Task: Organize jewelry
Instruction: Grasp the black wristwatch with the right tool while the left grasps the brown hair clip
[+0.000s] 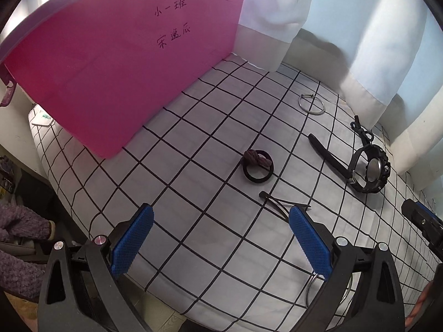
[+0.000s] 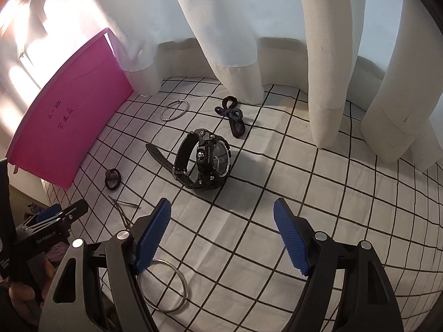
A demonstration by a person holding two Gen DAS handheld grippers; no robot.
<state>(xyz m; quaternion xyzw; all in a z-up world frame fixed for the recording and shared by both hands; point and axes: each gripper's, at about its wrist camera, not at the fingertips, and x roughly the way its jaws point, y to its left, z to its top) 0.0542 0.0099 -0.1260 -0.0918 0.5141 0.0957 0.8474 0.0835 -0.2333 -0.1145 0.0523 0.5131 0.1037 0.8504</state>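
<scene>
Jewelry lies scattered on a white cloth with a black grid. A black wristwatch sits on its side right of centre. A black hair tie with a brown knot lies ahead of my left gripper, which is open and holds nothing. A dark hair clip rests by its right finger. My right gripper stands open just short of the watch. A silver bangle lies under its left finger, another silver bangle farther back, near a dark fabric hair tie.
A large pink box stands along the left, with handwriting on its side. White curtains hang down onto the cloth at the back and right. A person's purple sleeve shows at the lower left, off the table edge.
</scene>
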